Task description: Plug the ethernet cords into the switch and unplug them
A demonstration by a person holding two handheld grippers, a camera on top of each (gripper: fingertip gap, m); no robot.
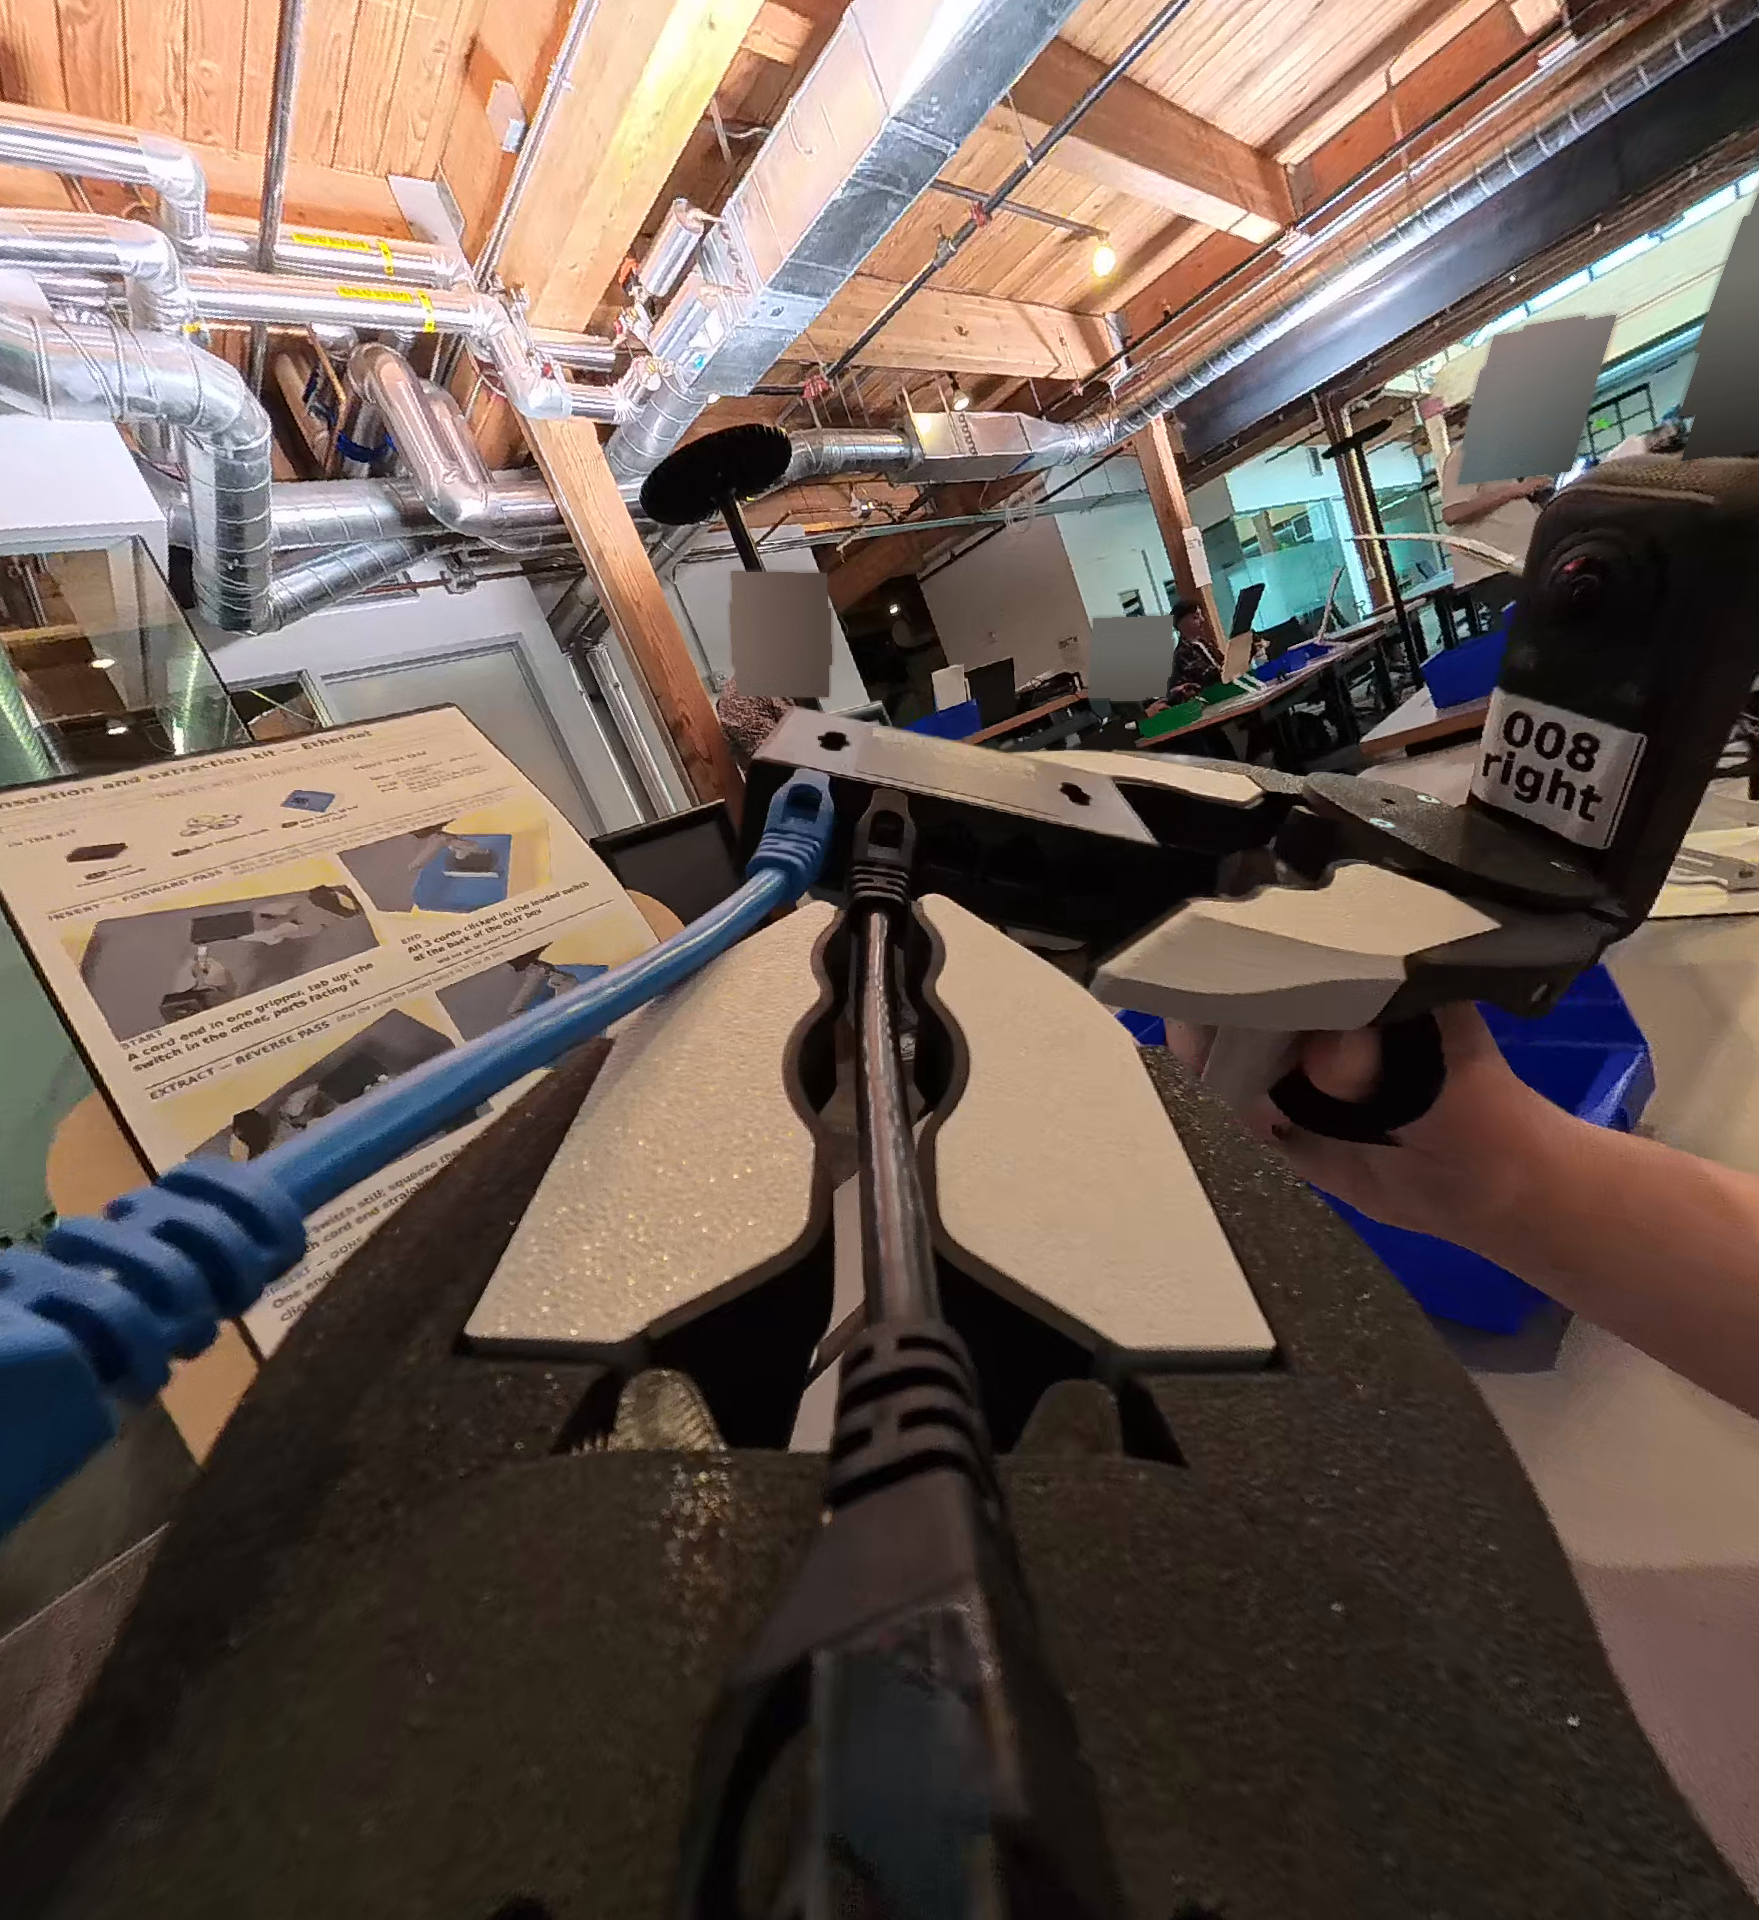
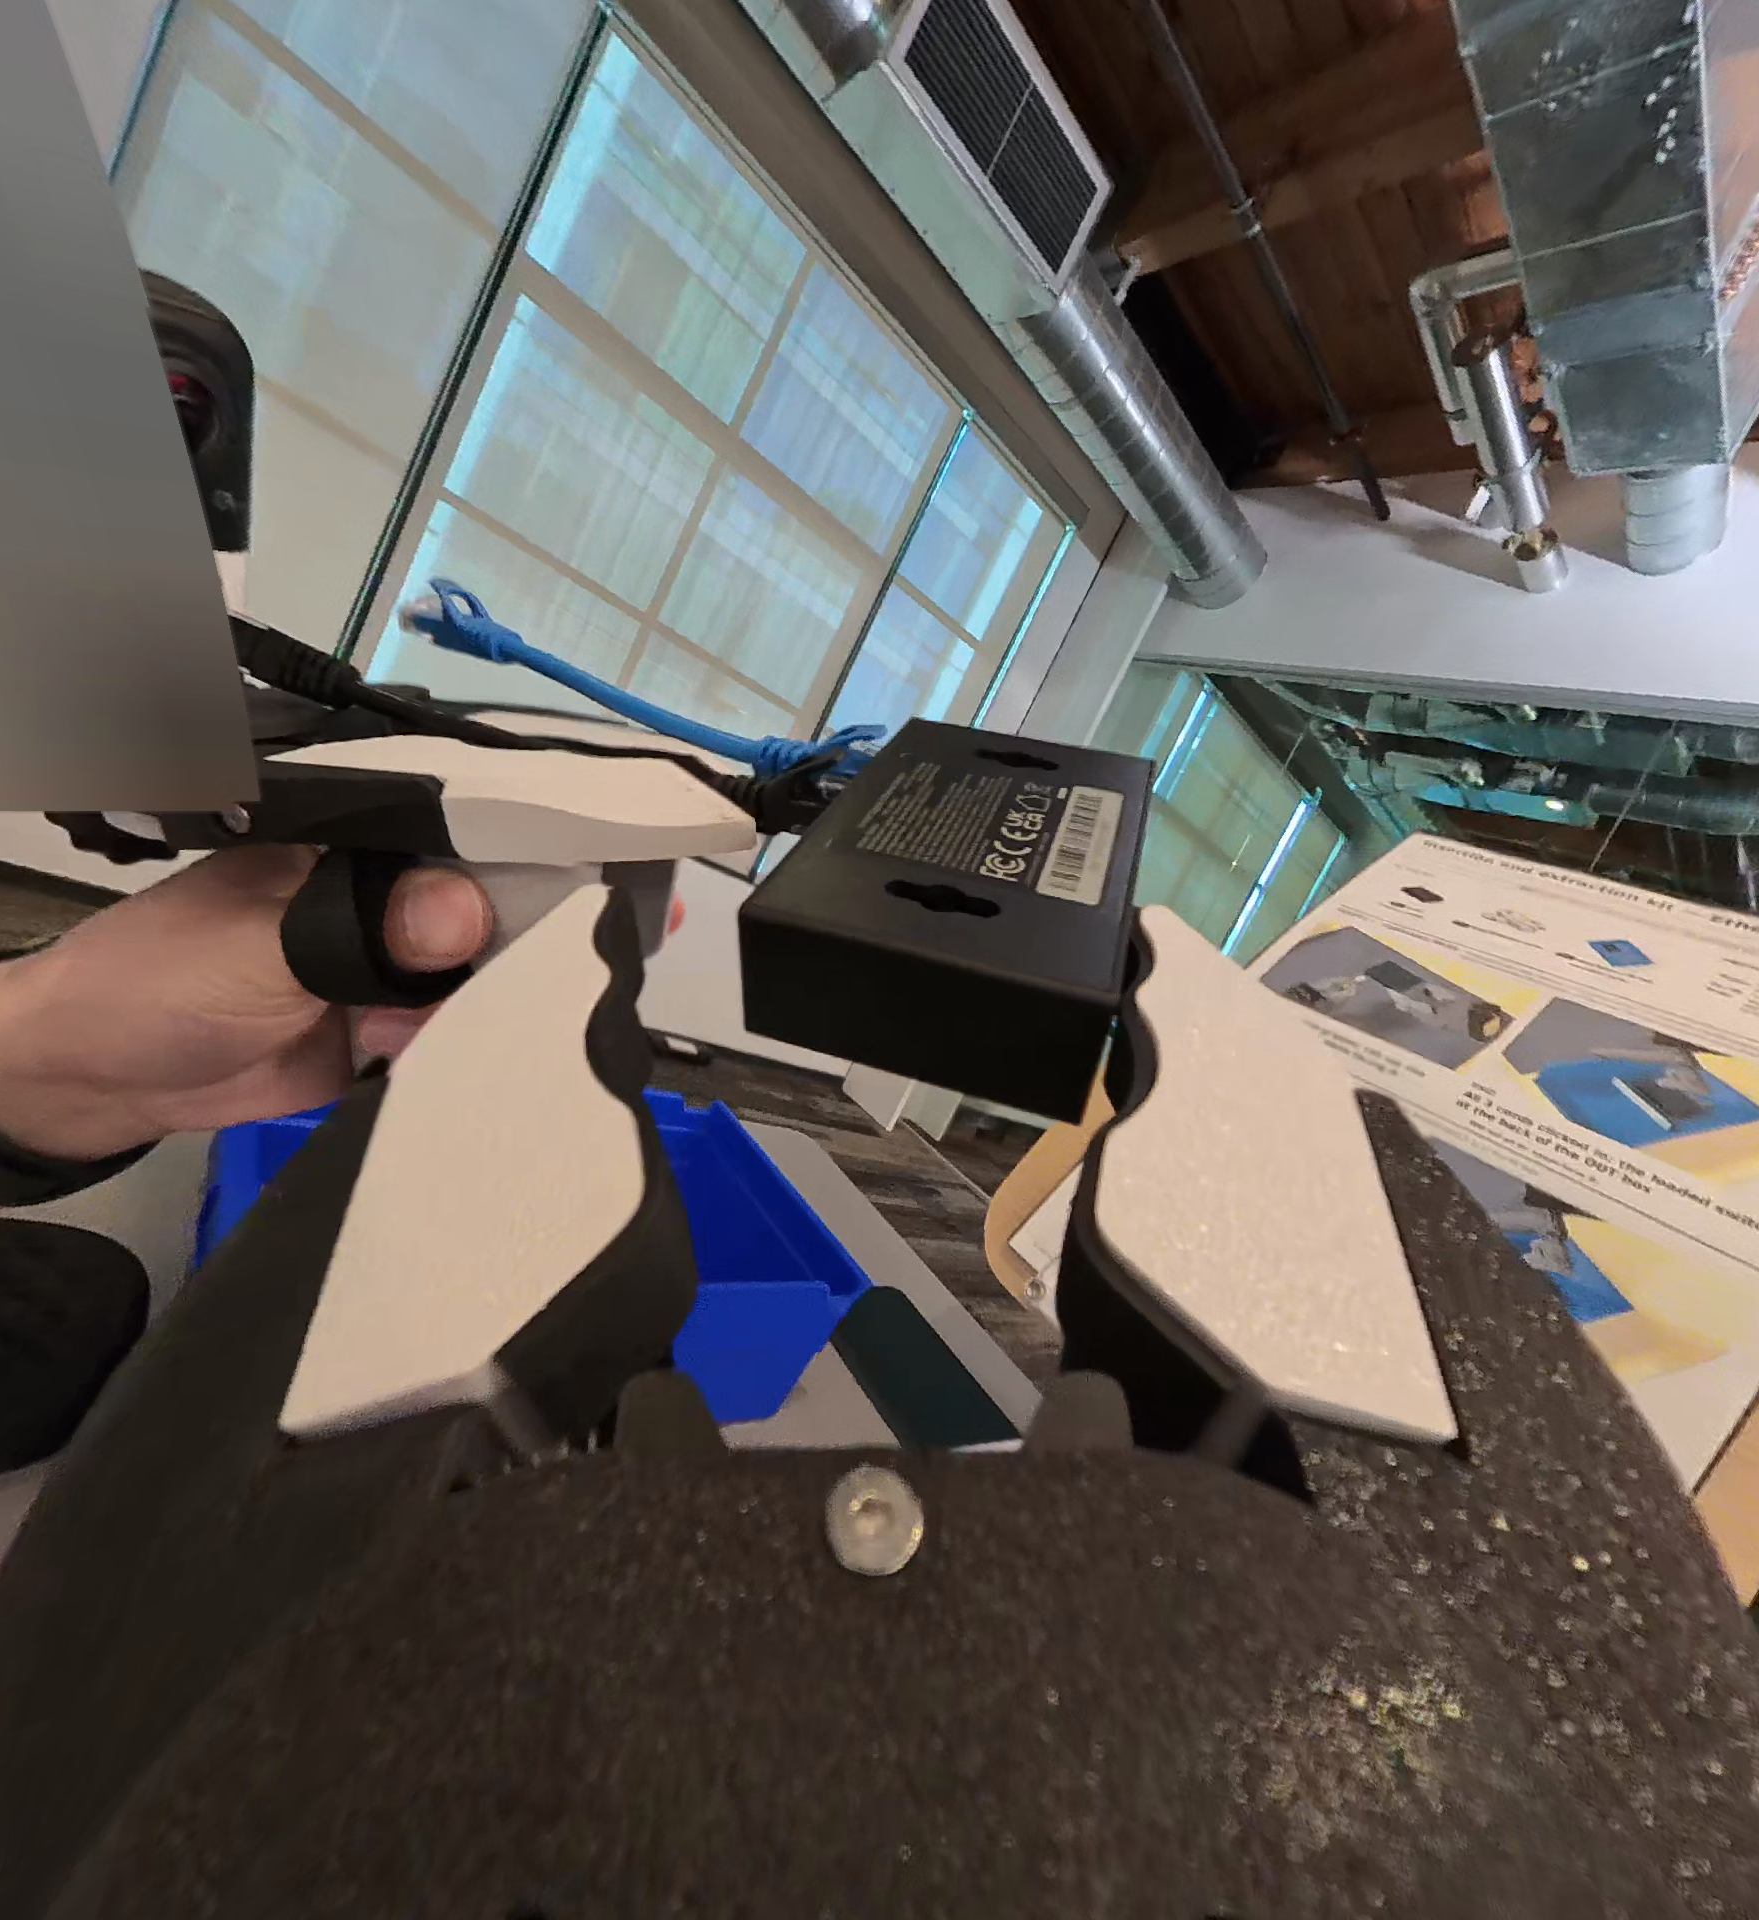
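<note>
A: Where's the black rectangular plastic switch (image 2: 942, 914)?

B: Held in the air, pinched by the right gripper (image 2: 875, 997). A blue ethernet cord (image 1: 584, 997) sits in 1 port.

A: And the left gripper (image 1: 880, 935)?

B: Pressed around the black ethernet cord (image 1: 880, 1091), its plug at the neighbouring port

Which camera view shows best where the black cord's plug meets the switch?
The left wrist view: the black cord runs between the left gripper fingers straight to the switch, beside the blue cord. In the right wrist view the plug is small and partly hidden behind the switch.
</note>
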